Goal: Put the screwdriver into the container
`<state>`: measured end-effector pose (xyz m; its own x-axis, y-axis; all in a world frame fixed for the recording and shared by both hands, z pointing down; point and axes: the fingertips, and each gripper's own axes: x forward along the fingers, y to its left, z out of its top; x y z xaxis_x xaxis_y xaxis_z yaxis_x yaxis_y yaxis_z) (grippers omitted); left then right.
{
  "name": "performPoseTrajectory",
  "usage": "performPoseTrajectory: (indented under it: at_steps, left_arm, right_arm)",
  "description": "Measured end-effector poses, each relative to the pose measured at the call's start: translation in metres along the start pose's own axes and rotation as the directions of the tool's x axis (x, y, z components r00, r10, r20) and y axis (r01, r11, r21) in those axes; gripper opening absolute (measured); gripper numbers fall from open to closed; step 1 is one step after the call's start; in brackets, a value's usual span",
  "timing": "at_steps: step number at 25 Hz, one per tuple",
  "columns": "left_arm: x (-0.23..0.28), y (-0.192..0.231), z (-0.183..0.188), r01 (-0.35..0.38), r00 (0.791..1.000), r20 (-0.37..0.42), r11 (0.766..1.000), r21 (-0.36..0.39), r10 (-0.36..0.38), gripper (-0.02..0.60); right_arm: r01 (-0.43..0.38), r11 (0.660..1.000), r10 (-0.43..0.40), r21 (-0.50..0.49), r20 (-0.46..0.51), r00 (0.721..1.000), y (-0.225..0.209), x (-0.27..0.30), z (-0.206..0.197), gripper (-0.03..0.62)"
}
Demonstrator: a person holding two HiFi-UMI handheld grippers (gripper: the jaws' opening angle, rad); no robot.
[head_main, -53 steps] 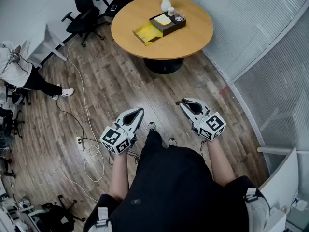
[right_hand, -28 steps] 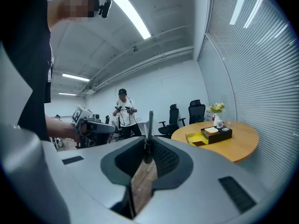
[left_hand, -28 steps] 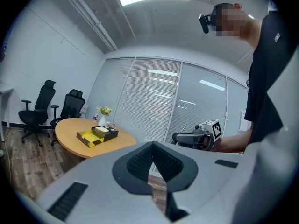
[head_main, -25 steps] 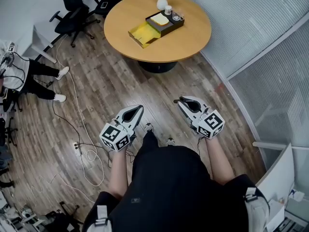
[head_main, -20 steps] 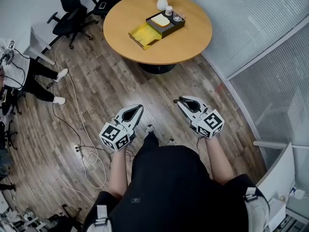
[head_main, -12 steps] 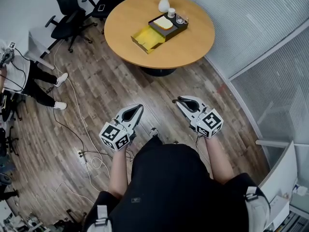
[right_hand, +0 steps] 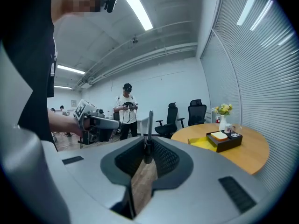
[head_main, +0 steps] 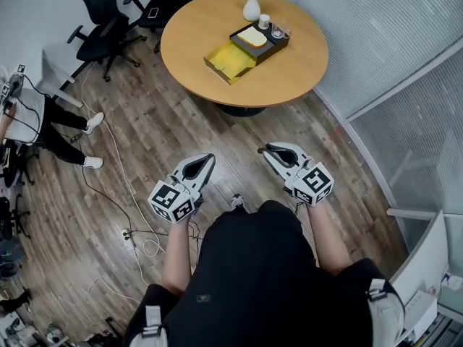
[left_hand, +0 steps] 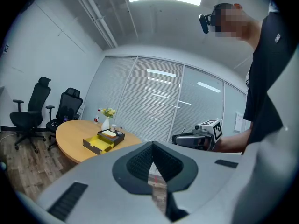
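My right gripper is shut on a screwdriver; its thin metal shaft sticks out beyond the jaws. In the head view the right gripper and left gripper are held at waist height over the wooden floor, well short of the round table. The jaws of the left gripper are shut with nothing between them. On the table lie a yellow open container and a black tray beside it, also seen as the yellow container and the black tray in the right gripper view.
A white vase with flowers and cups stand at the table's far side. Black office chairs stand left of the table. White cables run over the floor. A glass wall with blinds curves along the right. Another person stands behind.
The table and containers have shifted right and slightly closer in the head view as the person walks. Both grippers keep the same pose and the same closure.
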<state>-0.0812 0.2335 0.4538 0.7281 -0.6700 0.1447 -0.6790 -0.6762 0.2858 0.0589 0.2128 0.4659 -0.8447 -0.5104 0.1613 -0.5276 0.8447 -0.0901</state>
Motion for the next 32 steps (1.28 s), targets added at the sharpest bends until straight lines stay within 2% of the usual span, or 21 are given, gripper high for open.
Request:
performPoseTrajectory:
  at_steps: [6,12,22,32]
  left_arm:
    - [0.005,0.009,0.001,-0.020,1.000,-0.003,1.000,-0.010,0.020,0.005]
    - [0.009,0.025,0.007,-0.084,0.996,0.002,0.996,-0.015,0.084,0.005]
    - [0.048,0.045,0.034,-0.170,0.985,0.033,0.986,-0.007,0.170,0.005]
    - [0.092,0.053,0.040,-0.227,0.973,0.042,0.974,-0.021,0.228,0.005]
  right_arm:
    - [-0.021,1.000,0.021,0.003,-0.006,1.000,-0.014,0.013,-0.001,0.049]
    - [-0.078,0.997,0.078,-0.010,-0.009,0.997,-0.032,0.035,0.004,0.049]
    - [-0.167,0.985,0.167,-0.053,-0.008,0.986,-0.089,0.058,0.027,0.049]
    - [-0.222,0.974,0.222,-0.049,-0.015,0.975,-0.138,0.062,0.028,0.049]
